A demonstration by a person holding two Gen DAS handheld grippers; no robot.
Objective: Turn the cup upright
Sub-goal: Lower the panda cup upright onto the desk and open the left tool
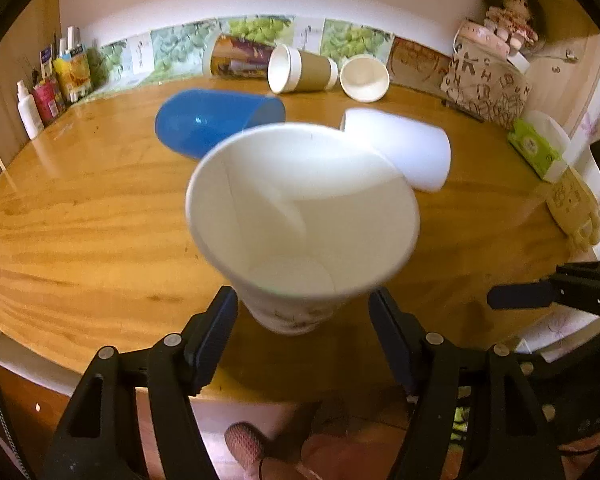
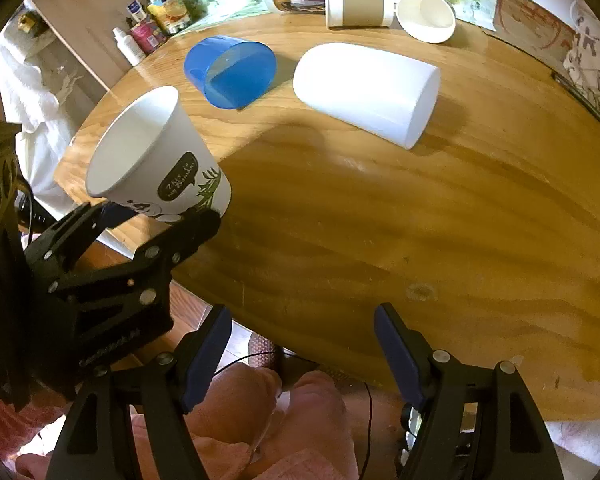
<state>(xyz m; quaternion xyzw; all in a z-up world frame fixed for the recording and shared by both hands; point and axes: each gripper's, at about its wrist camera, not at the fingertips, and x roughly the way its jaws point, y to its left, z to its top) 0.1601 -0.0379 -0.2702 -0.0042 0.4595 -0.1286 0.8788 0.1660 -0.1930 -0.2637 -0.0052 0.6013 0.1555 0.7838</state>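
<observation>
Up close, the left gripper [image 1: 303, 308] has its jaws closed on the base of the paper cup [image 1: 300, 216], held tilted above the counter [image 1: 80, 208] near its edge, mouth open to the camera. Right gripper [image 2: 302, 346]: jaws wide apart, holding nothing. Farther back, a blue cup [image 2: 232, 72] and a white cup [image 2: 368, 88] lie on their sides.

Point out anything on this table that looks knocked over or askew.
Five cups lie on their sides: the blue cup, the white cup, and three paper cups by the wall. The panda cup is tilted in the left gripper. No spill visible.
</observation>
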